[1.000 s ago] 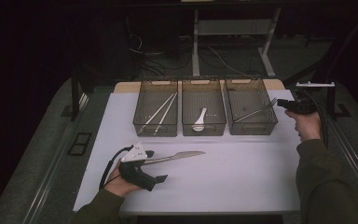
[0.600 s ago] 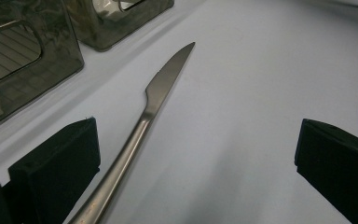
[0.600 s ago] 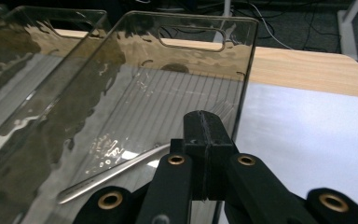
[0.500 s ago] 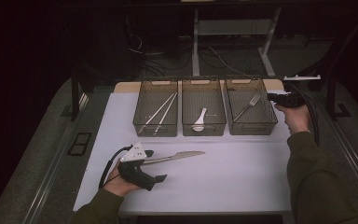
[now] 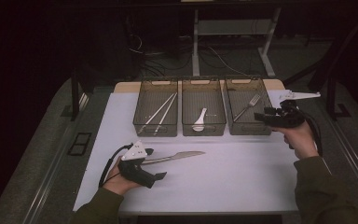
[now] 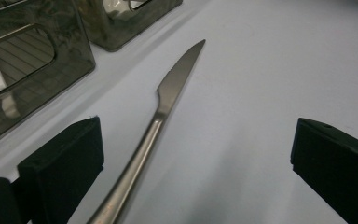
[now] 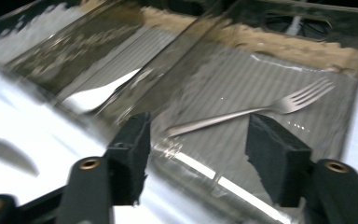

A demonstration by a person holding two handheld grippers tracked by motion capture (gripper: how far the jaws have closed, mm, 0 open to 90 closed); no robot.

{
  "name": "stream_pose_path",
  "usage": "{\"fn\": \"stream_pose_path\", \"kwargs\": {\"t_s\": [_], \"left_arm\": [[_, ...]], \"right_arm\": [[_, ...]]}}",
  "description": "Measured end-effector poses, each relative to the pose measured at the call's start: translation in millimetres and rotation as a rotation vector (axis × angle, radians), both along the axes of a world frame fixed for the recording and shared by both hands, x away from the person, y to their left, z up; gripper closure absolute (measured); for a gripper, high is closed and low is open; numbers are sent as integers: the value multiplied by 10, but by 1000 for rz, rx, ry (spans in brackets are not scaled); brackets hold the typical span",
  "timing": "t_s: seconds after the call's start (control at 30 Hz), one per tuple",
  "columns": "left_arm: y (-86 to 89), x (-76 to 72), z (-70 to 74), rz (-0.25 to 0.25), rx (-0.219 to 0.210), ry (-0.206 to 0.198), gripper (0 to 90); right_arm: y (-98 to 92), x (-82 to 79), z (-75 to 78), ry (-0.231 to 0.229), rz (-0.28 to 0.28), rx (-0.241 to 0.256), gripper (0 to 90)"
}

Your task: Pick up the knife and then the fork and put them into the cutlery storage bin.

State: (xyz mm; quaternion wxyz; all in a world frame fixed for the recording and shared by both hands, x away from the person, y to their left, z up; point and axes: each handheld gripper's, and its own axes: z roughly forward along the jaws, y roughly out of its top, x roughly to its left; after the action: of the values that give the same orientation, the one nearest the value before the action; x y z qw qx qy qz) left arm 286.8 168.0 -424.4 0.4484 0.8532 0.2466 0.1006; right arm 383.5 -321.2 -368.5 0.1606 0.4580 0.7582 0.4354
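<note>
- our left gripper (image 5: 145, 151) rests on the table (image 5: 242, 182) with its jaws wide on either side of the knife (image 6: 168, 98) handle, touching nothing, so a squeeze should catch it.
- the knife lies flat just before the bins, blade aimed away from us to the right.
- our right gripper (image 5: 261, 116) hangs at the right bin (image 5: 249, 127), jaws apart and empty, looking down on the fork (image 7: 261, 111) that lies in it, well clear of the left's work.

The table (image 5: 242, 182) is viewed from above and in front by the high view. The knife (image 6: 168, 93) is seen close and low along the left gripper view. The fork (image 7: 261, 109) bin is faced closely by the right gripper view. Both items are shared with the high view.
</note>
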Motion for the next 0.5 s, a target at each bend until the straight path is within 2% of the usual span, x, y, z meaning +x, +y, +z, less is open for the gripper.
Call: {"fn": "stream_pose_path", "kwargs": {"t_s": [0.17,0.27,0.43,0.5], "left_arm": [[16,114,20,13,15,-7,148],[13,211,18,-12,38,9,242],[-34,352,-11,-54,60,39,401],[-70,403,-47,-71,88,44,453]], "right_arm": [[137,-255,-42,-21,62,6,323],[206,-395,-82,-31,100,8,316],[268,-614,-145,-33,148,37,313],[289,-695,-180,-34,165,38,308]]}}
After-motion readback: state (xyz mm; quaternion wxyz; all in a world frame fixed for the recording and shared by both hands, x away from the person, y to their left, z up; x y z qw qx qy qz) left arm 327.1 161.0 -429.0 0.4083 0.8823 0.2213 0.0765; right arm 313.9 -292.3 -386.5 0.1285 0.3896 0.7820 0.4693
